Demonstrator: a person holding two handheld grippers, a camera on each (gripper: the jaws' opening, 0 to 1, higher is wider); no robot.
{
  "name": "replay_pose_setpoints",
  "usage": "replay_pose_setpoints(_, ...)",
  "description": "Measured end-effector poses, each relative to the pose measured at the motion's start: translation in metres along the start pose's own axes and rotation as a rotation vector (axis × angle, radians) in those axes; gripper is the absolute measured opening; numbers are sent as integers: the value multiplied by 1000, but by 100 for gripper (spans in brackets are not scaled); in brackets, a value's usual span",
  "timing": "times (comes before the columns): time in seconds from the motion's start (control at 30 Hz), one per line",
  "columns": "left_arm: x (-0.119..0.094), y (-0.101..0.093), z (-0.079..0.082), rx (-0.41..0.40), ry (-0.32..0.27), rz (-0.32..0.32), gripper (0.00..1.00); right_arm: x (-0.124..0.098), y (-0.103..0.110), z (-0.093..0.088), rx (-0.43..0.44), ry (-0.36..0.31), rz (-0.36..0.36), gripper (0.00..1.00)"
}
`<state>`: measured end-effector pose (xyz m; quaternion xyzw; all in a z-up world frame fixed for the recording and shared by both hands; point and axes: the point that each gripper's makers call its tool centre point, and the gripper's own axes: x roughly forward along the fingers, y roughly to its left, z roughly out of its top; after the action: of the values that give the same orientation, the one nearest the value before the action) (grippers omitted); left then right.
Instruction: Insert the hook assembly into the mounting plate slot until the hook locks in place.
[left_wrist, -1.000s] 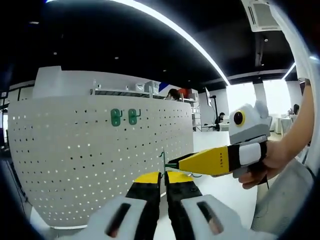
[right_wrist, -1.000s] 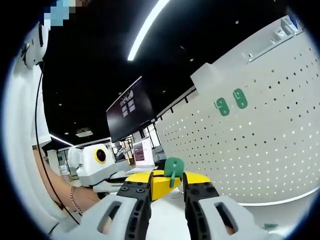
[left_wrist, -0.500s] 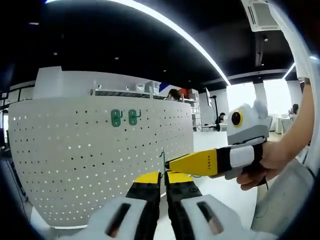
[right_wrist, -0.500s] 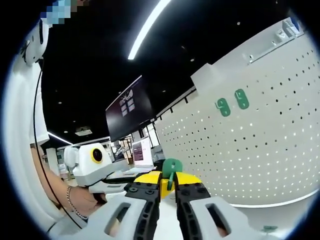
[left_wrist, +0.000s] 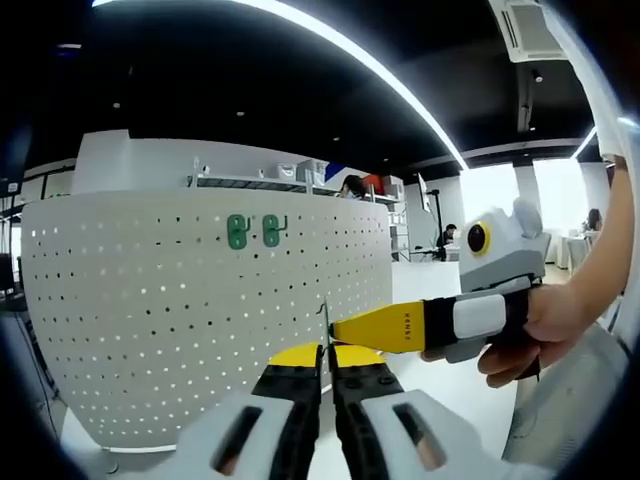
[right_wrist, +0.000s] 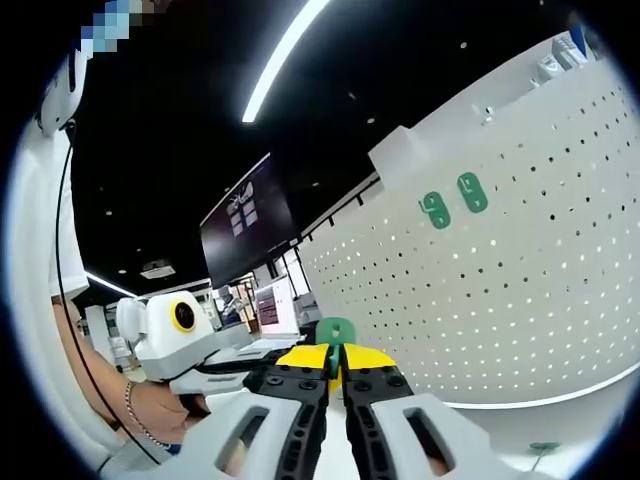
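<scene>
A white pegboard mounting plate (left_wrist: 170, 320) (right_wrist: 540, 300) stands upright ahead, with two green hooks (left_wrist: 252, 231) (right_wrist: 448, 200) hanging high on it. My left gripper (left_wrist: 325, 352) is shut on the thin metal wire of the hook assembly (left_wrist: 323, 318), short of the board. My right gripper (left_wrist: 340, 328) comes in from the right and meets it tip to tip. In the right gripper view, my right gripper (right_wrist: 335, 356) is shut on the assembly's green plate (right_wrist: 335, 330), which stands up between the yellow tips. The left gripper's white body (right_wrist: 175, 328) lies at left.
A hand (left_wrist: 540, 335) holds the right gripper at the right edge. A shelf (left_wrist: 250, 183) runs along the pegboard's top. A dark wall screen (right_wrist: 245, 215) hangs beyond the board. The white surface below holds a small green piece (right_wrist: 545, 448) near the board's foot.
My right gripper's jaws went from open around the green plate to shut on it. The right gripper also edged closer to the left one. The left gripper kept its hold.
</scene>
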<state>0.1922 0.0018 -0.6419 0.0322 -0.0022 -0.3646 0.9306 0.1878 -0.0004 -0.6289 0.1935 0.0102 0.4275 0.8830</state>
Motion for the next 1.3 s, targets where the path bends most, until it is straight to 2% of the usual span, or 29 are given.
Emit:
replay_pose_setpoints(0.17, 1, 0, 0, 6, 5, 2, 2, 0, -1, 0, 17, -12, -20, 2)
replay_pose_setpoints(0.23, 1, 0, -2, 3, 12, 0, 2, 0, 0, -1, -5, -5, -34, 2)
replay_pose_setpoints(0.77, 2, -3, -4, -5, 30, -11, 2, -3, -4, -1, -9, 16, -51, 1)
replay_pose_setpoints(1.3, 3, -4, -2, 12, 18, -15, 3, -4, -4, 0, -13, 17, -65, 0)
